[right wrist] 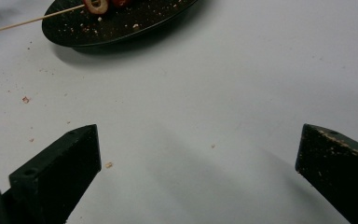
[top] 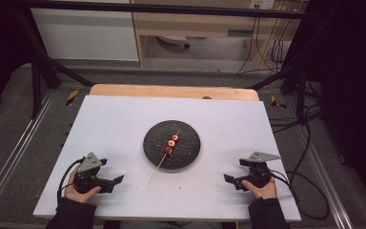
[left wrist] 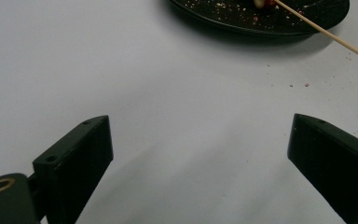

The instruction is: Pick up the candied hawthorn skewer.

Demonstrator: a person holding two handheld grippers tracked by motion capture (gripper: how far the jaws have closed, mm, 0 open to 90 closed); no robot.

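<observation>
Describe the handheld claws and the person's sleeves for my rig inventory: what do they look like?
Both the left claw and the right claw are black, each with two blocky jaws, a grey three-cornered plate on top and a black cable trailing behind. The jaw blocks have small screw holes. The person wears dark sleeves.

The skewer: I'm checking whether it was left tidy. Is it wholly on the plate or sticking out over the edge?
Sticking out. The skewer lies across the black plate, its bare end past the near rim, over the white table.
</observation>
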